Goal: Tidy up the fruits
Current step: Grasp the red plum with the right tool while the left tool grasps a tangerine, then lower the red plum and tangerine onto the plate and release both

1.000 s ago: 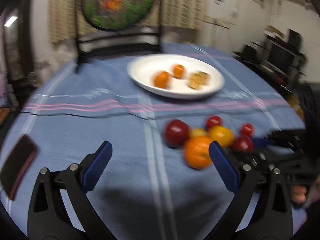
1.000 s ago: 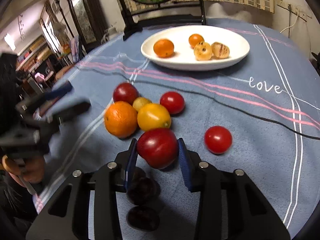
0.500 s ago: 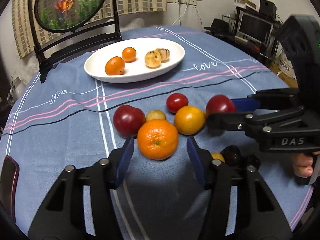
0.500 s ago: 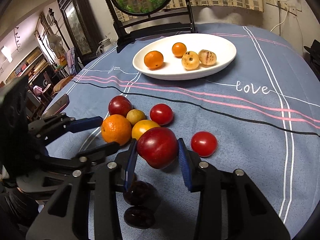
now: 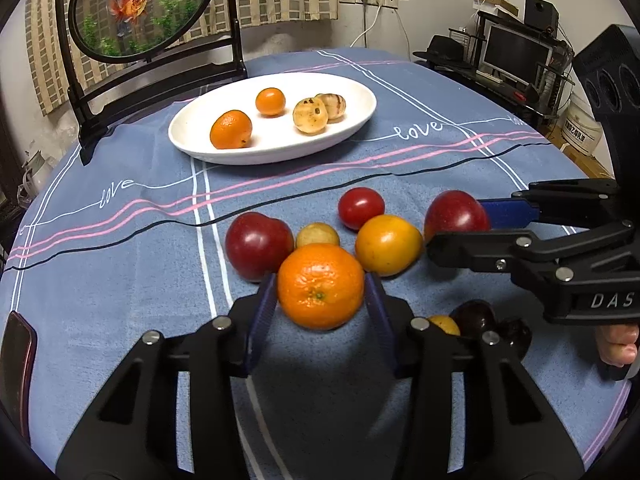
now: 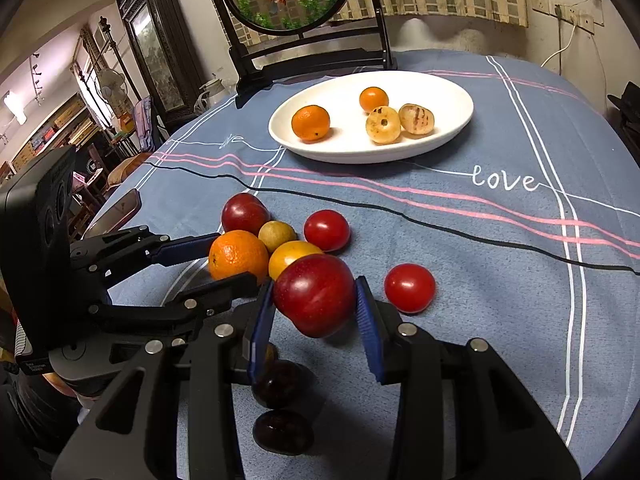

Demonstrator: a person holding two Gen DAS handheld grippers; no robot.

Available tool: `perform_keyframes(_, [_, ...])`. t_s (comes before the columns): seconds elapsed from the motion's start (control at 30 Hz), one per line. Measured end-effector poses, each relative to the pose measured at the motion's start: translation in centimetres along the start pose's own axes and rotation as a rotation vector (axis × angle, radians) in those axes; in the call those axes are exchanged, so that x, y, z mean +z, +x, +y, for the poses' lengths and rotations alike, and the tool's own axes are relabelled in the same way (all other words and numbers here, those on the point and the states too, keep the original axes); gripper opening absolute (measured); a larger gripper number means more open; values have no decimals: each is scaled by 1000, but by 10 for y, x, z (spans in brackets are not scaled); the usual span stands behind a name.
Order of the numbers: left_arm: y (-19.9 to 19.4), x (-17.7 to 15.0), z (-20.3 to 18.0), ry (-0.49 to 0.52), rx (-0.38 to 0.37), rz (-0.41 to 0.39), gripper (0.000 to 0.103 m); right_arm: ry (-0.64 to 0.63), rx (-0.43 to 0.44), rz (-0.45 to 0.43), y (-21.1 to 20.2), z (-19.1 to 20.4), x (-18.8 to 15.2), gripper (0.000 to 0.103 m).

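Both views sharp, evenly lit by indoor light from above. Soft shadows under fruit; small glare spots on red plum (image 6: 316, 294). Strong fisheye bending with dark vignette at edges. White plate (image 5: 352, 128) bright, nearly overexposed.

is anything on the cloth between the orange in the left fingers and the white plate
Yes. Right behind the orange sit a small yellow fruit, a red plum and a red tomato. Beyond them the tablecloth runs bare to the plate.
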State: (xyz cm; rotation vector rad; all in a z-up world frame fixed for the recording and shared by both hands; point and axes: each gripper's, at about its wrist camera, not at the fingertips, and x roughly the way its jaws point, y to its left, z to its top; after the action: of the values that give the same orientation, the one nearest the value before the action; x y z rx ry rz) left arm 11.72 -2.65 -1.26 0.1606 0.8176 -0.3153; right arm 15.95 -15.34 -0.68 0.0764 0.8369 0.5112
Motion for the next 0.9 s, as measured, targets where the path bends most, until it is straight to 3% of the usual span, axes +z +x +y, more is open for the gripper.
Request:
perform_keyframes(0.17, [-2, 1, 3, -30, -22, -2, 45, -8, -2, -18, -3, 1, 0, 40])
perform_keyframes(0.33, [-19, 10, 16, -97, -84, -71, 45, -31, 19, -100, -16, 5, 1, 40])
perform_keyframes(0.43, [-23, 32, 33, -169, -143, -116, 45, -16, -7, -138, -17, 1, 11, 40])
perform_keyframes(0.63, [-6, 86, 58, -241, -123, -166, 45, 52, -65, -215, -6, -19, 58, 40])
perform_keyframes(0.77, [20, 121, 80, -286, -58, -175, 45, 87, -102, -240, 17, -36, 93, 40])
perform_keyframes(0.9, [49, 138, 110, -362, -13, -139, 45, 144, -131, -241, 43, -62, 117, 40])
